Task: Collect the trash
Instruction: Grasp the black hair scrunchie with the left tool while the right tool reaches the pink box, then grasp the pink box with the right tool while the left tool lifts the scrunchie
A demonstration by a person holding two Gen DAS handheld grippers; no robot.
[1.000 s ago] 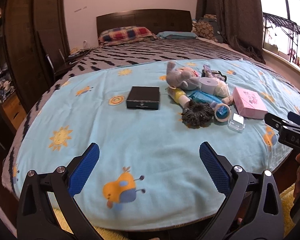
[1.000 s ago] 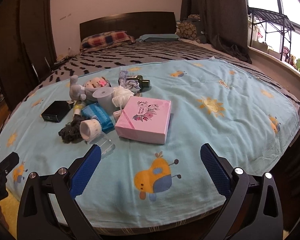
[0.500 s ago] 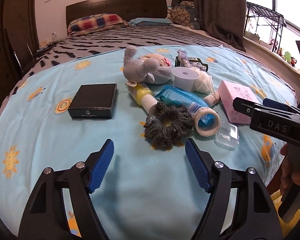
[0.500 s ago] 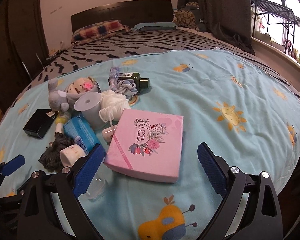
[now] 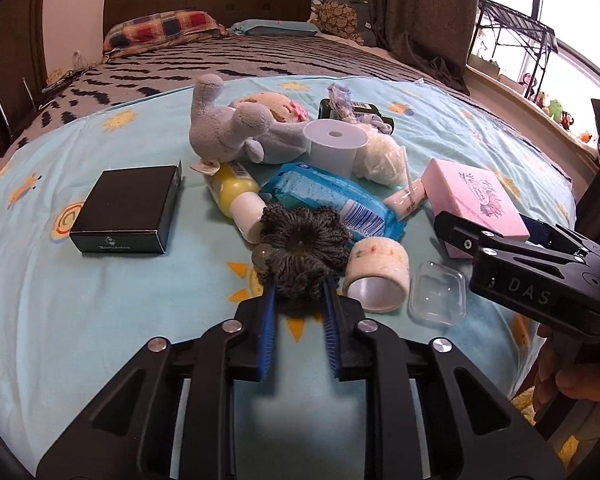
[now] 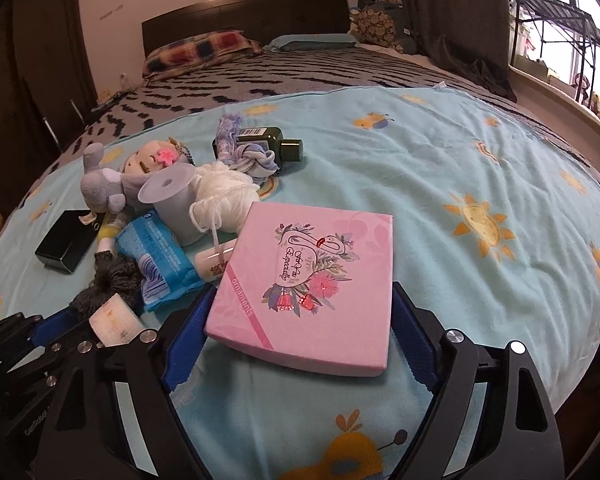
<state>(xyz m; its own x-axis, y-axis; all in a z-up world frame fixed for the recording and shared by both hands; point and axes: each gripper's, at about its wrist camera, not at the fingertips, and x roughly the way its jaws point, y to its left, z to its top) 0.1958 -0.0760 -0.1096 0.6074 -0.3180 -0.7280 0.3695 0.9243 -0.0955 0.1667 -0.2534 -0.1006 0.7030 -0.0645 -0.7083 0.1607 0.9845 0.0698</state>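
One pink box (image 6: 308,280), printed "ornaments", on the bed's blue blanket (image 6: 480,152); right claw (image 6: 300,344) spread, a finger at each side of it. Left of box: one grey knitted scrunchie (image 5: 300,252), pinched by left claw (image 5: 298,304); one tape roll (image 5: 378,276); one clear lidded case (image 5: 438,298); one blue wipes pack (image 5: 332,200); one black box (image 5: 130,210); one plush toy (image 5: 236,128).

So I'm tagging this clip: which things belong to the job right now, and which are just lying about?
In hand: scrunchie, pinched by the left gripper; pink box, between the right gripper jaws, grip unclear.
Lying about: black box, plush toy, wipes pack, tape roll, clear case, lotion tube.
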